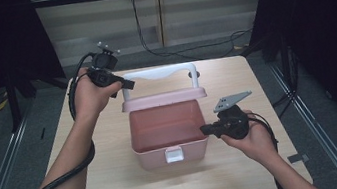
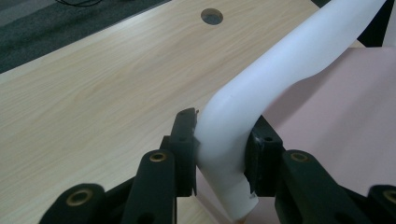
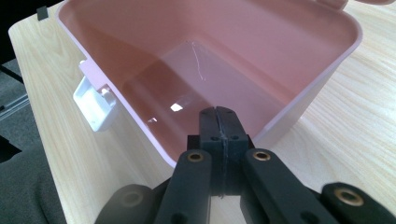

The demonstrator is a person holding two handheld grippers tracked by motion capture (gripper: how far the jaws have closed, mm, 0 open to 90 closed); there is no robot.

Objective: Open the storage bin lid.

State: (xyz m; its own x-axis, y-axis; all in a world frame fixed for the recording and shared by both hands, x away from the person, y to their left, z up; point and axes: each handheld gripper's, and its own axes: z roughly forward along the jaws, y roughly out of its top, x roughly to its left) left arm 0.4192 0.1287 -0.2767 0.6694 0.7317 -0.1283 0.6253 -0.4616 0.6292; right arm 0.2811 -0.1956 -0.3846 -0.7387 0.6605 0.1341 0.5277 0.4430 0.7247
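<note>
A pink plastic box [image 1: 148, 155] stands open in the middle of the table, its lid [image 1: 163, 98] tipped up at the back. A white carry handle [image 1: 158, 73] rises above the lid. My left gripper [image 1: 127, 85] is shut on the handle's left corner; in the left gripper view the pads clamp the white handle [image 2: 280, 65] from both sides, with my left gripper [image 2: 223, 135] beside the pink lid [image 2: 336, 121]. My right gripper [image 1: 204, 129] is shut, with nothing between its pads, at the box's right rim. In the right gripper view my right gripper [image 3: 219, 116] lies over the rim of the box [image 3: 299, 60], which holds nothing.
A white latch [image 3: 95, 105] hangs on the box's front wall, seen also as the latch [image 1: 174, 154] facing the person. The wooden table [image 1: 225, 81] has a round hole [image 2: 211, 16] behind the lid. Black cables run across the floor beyond the far edge.
</note>
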